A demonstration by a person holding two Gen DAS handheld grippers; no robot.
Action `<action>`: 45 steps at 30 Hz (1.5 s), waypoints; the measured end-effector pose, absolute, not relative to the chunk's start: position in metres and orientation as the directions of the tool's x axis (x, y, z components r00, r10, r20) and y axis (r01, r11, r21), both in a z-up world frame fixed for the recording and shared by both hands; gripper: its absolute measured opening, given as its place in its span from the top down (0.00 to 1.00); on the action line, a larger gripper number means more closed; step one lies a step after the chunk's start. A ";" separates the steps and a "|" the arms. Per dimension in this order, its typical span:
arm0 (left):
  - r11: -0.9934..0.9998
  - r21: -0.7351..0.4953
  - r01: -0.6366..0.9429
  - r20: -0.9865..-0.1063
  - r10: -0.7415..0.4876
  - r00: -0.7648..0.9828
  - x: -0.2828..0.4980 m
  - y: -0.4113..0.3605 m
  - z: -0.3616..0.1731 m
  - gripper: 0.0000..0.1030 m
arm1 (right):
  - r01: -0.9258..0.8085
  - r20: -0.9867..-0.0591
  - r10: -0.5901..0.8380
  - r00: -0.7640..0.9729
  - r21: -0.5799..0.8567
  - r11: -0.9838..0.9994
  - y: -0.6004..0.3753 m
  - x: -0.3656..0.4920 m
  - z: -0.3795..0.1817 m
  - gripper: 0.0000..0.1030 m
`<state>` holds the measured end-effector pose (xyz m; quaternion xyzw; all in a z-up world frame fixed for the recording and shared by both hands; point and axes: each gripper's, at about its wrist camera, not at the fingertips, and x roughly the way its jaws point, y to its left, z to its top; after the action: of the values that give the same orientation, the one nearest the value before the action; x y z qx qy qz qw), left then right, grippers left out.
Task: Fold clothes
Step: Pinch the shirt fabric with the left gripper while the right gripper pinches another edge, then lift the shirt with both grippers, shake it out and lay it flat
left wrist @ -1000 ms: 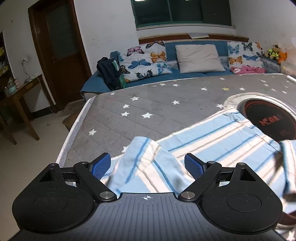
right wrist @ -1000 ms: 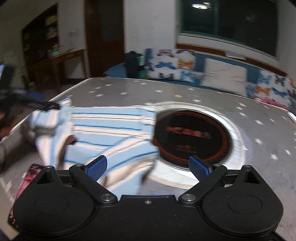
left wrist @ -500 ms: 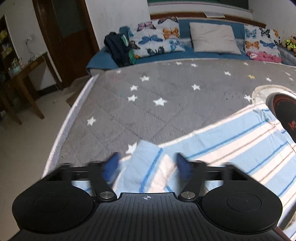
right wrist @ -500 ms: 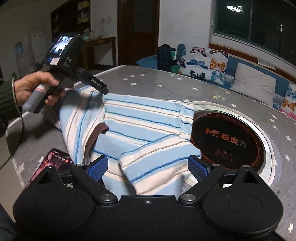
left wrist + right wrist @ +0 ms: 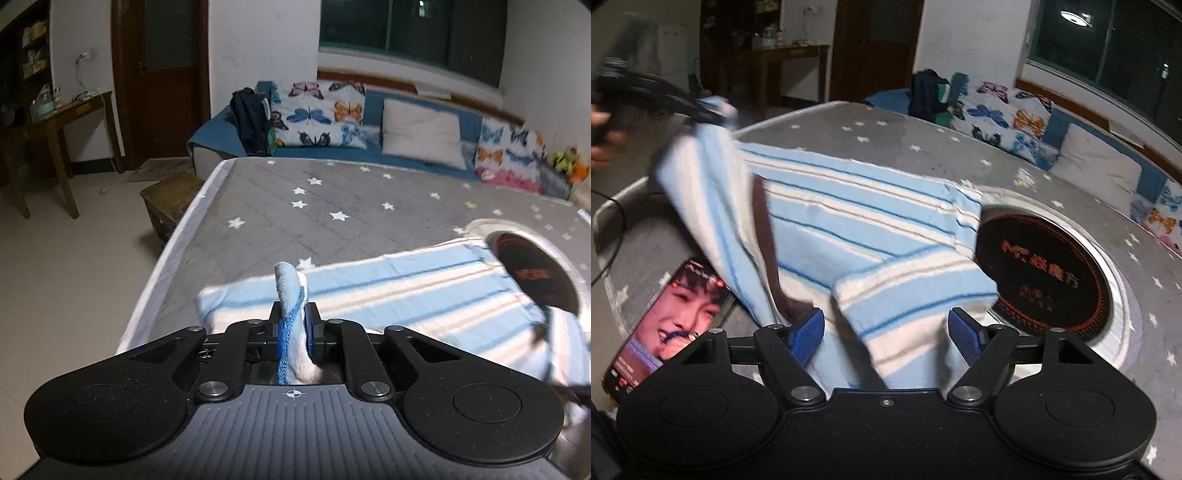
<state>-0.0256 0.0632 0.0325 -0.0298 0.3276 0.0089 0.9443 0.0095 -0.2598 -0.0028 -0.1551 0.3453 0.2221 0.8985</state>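
Both tongs are being worked on one striped garment [image 5: 871,218]: the left tongs [image 5: 295,334], wide apart a second ago, are now being clamped on a pinched edge of the cloth, which is being lifted clear of the counter [image 5: 295,221] at that side. The right tongs [image 5: 886,332] are being held spread apart over a doubled-back sleeve, nothing being gripped between them, as was so before. With the rest of the garment being left lying across the star-printed cover beside the round black hob [image 5: 1045,269], a fold of the raised side over the body is judged to be under way.
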 end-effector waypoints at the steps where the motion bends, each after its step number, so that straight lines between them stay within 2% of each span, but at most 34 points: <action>1: 0.998 -0.057 -0.036 -0.614 -0.007 0.790 -0.038 0.068 0.035 0.89 | -0.494 -0.692 0.279 0.665 -0.128 0.860 -0.262 0.010 -0.004 0.29; 3: 0.999 -0.041 -0.037 -0.628 0.003 0.779 -0.056 0.061 0.035 0.89 | -0.468 -0.697 0.259 0.669 -0.124 0.875 -0.268 0.011 -0.007 0.35; 5: 0.999 -0.045 -0.030 -0.654 -0.007 0.757 -0.069 0.063 0.030 0.89 | -0.439 -0.700 0.244 0.671 -0.110 0.892 -0.274 0.014 -0.010 0.45; 10: 0.997 -0.077 -0.018 -0.713 -0.043 0.700 -0.089 0.063 0.021 0.86 | -0.399 -0.706 0.230 0.669 -0.081 0.913 -0.285 0.008 -0.011 0.49; 12: 0.996 -0.091 -0.015 -0.712 -0.054 0.700 -0.093 0.063 0.024 0.79 | -0.416 -0.721 0.247 0.647 -0.062 0.907 -0.287 0.003 -0.012 0.49; 14: 0.995 -0.094 -0.019 -0.708 -0.053 0.704 -0.096 0.064 0.028 0.64 | -0.421 -0.731 0.246 0.636 -0.062 0.905 -0.287 0.002 -0.016 0.49; 19: 0.995 -0.086 -0.052 -0.705 -0.024 0.709 -0.102 0.068 0.032 0.41 | -0.407 -0.747 0.255 0.613 -0.023 0.913 -0.291 0.003 -0.023 0.49; 24: 0.982 -0.166 -0.088 -0.736 -0.064 0.674 -0.092 0.083 0.021 0.40 | -0.420 -0.765 0.287 0.577 0.024 0.907 -0.292 0.007 -0.028 0.55; 25: 0.980 -0.179 -0.086 -0.733 -0.074 0.676 -0.089 0.085 0.022 0.41 | -0.425 -0.765 0.291 0.574 0.025 0.905 -0.291 0.007 -0.028 0.59; 26: 0.978 -0.191 -0.084 -0.731 -0.085 0.677 -0.087 0.086 0.023 0.48 | -0.429 -0.766 0.296 0.571 0.028 0.903 -0.291 0.007 -0.027 0.67; 27: 0.976 -0.204 -0.082 -0.728 -0.095 0.679 -0.084 0.088 0.023 0.55 | -0.431 -0.766 0.300 0.569 0.034 0.902 -0.291 0.008 -0.026 0.71; 28: 0.973 -0.216 -0.079 -0.725 -0.106 0.680 -0.082 0.089 0.024 0.77 | -0.431 -0.766 0.303 0.568 0.037 0.902 -0.291 0.008 -0.026 0.78; 29: 0.970 -0.229 -0.077 -0.722 -0.116 0.682 -0.079 0.091 0.025 0.86 | -0.433 -0.765 0.306 0.567 0.040 0.900 -0.291 0.009 -0.024 0.86; 32: 0.961 -0.266 -0.071 -0.713 -0.147 0.686 -0.072 0.095 0.027 0.90 | -0.445 -0.754 0.318 0.575 0.038 0.895 -0.290 0.013 -0.014 0.91; 36: 0.949 -0.310 -0.062 -0.699 -0.184 0.691 -0.062 0.102 0.031 0.91 | -0.477 -0.711 0.337 0.616 0.004 0.879 -0.286 0.030 0.020 0.92; 40: 0.966 -0.258 -0.028 -0.617 -0.142 0.774 -0.003 0.104 0.070 0.91 | -0.506 -0.671 0.348 0.655 -0.047 0.861 -0.276 0.073 0.056 0.92; 45: 0.977 -0.208 -0.037 -0.504 -0.074 0.860 0.080 0.104 0.130 0.91 | -0.453 -0.594 0.307 0.744 -0.111 0.884 -0.257 0.163 0.107 0.92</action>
<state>0.0798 0.1044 0.1298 -0.1056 0.2640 -0.0097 0.9587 0.1632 -0.2573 0.1070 -0.1250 0.2933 0.2053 0.9253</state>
